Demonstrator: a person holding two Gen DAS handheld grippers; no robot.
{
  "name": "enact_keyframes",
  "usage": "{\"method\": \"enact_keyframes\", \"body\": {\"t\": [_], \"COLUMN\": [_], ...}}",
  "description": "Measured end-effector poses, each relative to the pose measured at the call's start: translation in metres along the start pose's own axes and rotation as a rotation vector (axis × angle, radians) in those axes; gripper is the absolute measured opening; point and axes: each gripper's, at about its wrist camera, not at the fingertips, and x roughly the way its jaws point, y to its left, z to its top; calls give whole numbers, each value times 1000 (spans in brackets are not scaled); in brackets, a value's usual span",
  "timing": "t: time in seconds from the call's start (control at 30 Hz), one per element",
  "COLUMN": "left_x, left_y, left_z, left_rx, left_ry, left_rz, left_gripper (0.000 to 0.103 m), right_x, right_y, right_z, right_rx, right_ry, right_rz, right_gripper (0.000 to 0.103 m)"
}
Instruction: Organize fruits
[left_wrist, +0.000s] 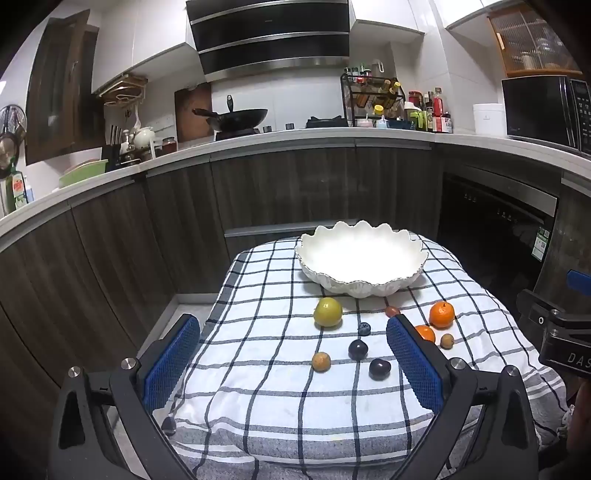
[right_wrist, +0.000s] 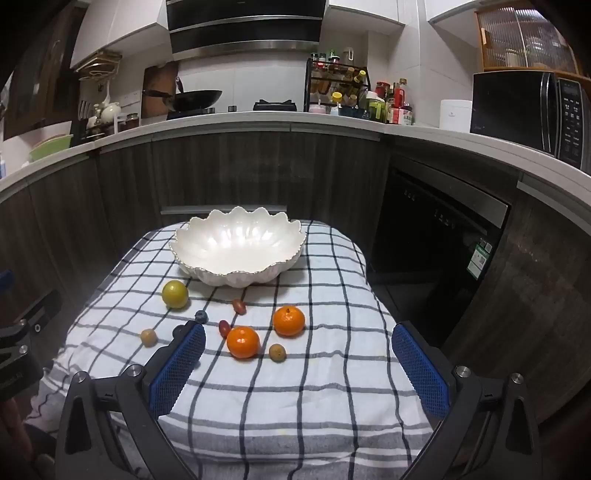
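White scalloped ceramic bowl (right_wrist: 238, 251) sits empty; both grippers (left_wrist: 291, 354) (right_wrist: 297, 360) gape wide, holding nothing; round orange mandarins (right_wrist: 243, 342) could roll off if nudged.

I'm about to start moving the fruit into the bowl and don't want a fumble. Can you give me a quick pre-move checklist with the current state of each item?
1. Left gripper open, nothing between its fingers: ok.
2. Right gripper open and empty: ok.
3. White bowl upright and empty: ok.
4. Fruits lie apart on the checked cloth, including the two oranges and the yellow-green fruit: ok.
5. Cloth flat under the fruit: cannot tell, it looks puffy.
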Motion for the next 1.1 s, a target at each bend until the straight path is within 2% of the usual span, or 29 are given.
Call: {"method": "enact_keyframes", "body": {"t": [0.17, 0.33, 0.63, 1.1], "left_x": [-2, -4, -9, -13], "left_y": [-5, -8, 4, 1], "left_z": [3, 2, -1, -1], "left_rx": [-1, -4, -20, -13], "left_ry": [0, -2, -17, -16], "left_rz": [-4, -5, -10, -16], "left_gripper": [103, 103, 103, 103], "right_x": [3, -11, -13, -14], "right_y": [1, 3, 2, 0], "right_z": [-1, -1, 1, 0], "right_rx": [-4, -12, -14, -5], "right_ry": [2, -29, -38, -44], "right_rz": [-1, 0, 2, 9], "right_gripper": [103, 103, 103, 103]}}
